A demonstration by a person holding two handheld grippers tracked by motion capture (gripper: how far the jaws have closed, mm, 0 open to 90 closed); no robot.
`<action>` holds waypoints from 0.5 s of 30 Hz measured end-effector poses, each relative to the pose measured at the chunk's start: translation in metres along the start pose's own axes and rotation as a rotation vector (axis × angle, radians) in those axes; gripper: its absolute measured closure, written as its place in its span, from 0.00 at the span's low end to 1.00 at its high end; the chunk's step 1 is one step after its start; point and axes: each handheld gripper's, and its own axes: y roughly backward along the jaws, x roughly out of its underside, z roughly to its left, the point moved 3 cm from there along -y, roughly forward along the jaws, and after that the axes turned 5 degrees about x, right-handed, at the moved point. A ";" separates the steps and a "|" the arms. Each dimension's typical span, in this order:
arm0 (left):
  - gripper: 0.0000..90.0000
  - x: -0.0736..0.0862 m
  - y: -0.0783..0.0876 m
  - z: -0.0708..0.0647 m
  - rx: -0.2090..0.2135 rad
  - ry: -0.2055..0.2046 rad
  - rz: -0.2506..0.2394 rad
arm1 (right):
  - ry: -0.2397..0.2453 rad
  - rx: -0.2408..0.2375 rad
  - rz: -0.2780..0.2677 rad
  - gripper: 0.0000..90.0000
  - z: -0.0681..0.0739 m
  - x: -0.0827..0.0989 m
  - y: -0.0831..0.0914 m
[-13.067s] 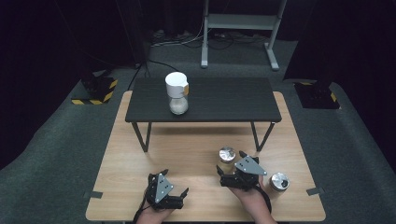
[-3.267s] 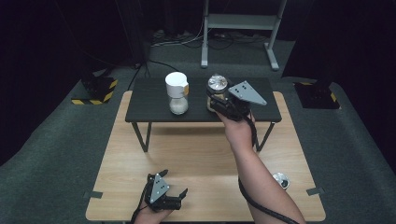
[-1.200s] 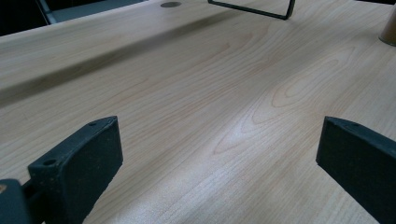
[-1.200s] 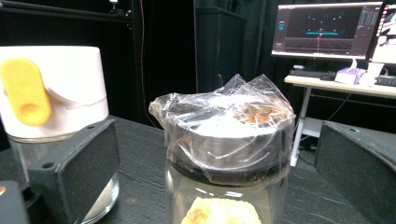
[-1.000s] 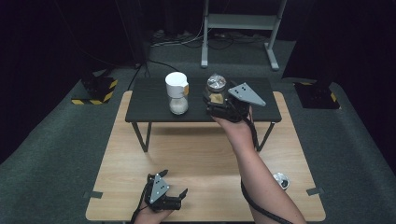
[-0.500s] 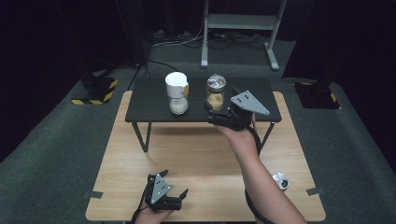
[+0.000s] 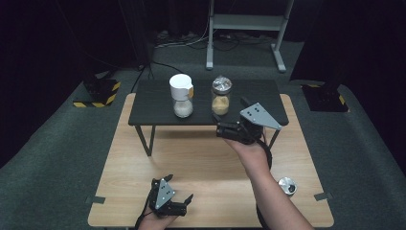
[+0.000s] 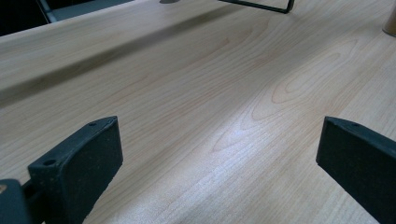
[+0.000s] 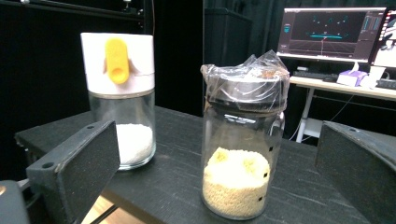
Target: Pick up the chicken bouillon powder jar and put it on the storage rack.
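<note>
High view: the right arm reaches forward from the bottom edge, forearm stretched over the wooden table [image 7: 201, 158], wrist raised. Its hand holds the right gripper [image 7: 225, 130] level at the near edge of the black stand [image 7: 153, 103], jaws pointing toward the jar [image 7: 221, 95] but apart from it. The jar stands upright on the stand, beside the shaker [image 7: 181, 95] with the white cap. The left hand [image 7: 153, 221] sits low at the table's near edge, barely in frame, with the left gripper [image 7: 181, 195] lying close to the tabletop, jaws pointing right. A small metal lid [image 7: 287, 185] lies on the table near the right forearm.

Left gripper view: the jaws are spread wide with bare wood grain between them, held low over the table.

Right gripper view: the jaws stand wide apart, empty. Between them, further off, the jar [image 9: 243, 140] stands with plastic wrap over its dark top and yellowish grains in its lower part. To its left is the shaker [image 9: 120, 98], white grains inside, a yellow tab on its cap. A monitor [image 9: 327, 32] glows behind.
</note>
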 end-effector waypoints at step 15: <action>0.01 0.000 0.000 0.000 0.002 -0.002 0.001 | 0.030 -0.012 0.015 0.00 0.005 0.012 0.021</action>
